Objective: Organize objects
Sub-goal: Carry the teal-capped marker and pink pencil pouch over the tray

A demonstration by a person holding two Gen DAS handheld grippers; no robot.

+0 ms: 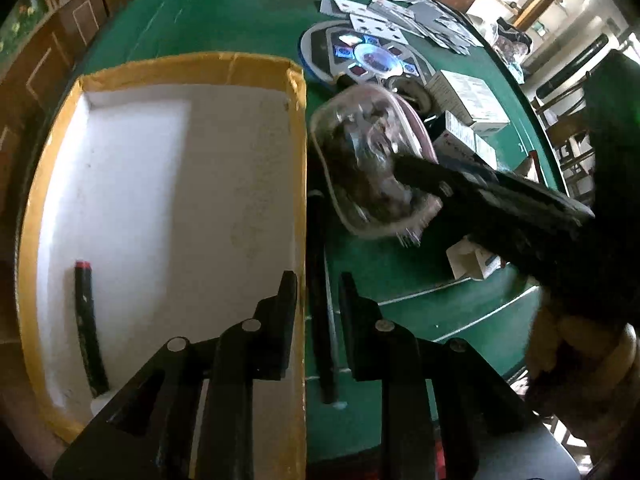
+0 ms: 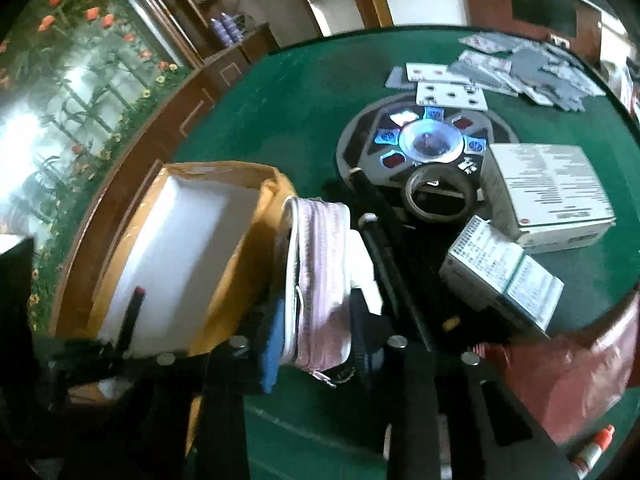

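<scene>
**Pouch clamped at the box wall**

Your left gripper (image 1: 318, 284) points steeply down with its jaws nearly closed astride the right wall of the box (image 1: 298, 200): one finger hangs inside over the white liner, the other outside over the green table (image 1: 240, 12). Whether the pads actually pinch that wall, you cannot tell. Between the fingers, outside the wall, a thin dark rod (image 1: 322, 320) lies on the felt. Left of the jaws, a black pen with a red cap (image 1: 88, 320) rests on the liner.

Your right gripper (image 2: 316, 320) is clamped on the pink zippered pouch (image 2: 320, 264), held upright with the blue pad on one side and the black finger on the other. The pouch sits just right of the box's near corner, touching or almost touching it.

Beyond the pouch lies a tape roll (image 2: 440, 196) with small white cartons (image 2: 500, 276) to its right. Further out sits the round centre console (image 2: 428, 140), then scattered playing cards (image 2: 500, 68).
</scene>
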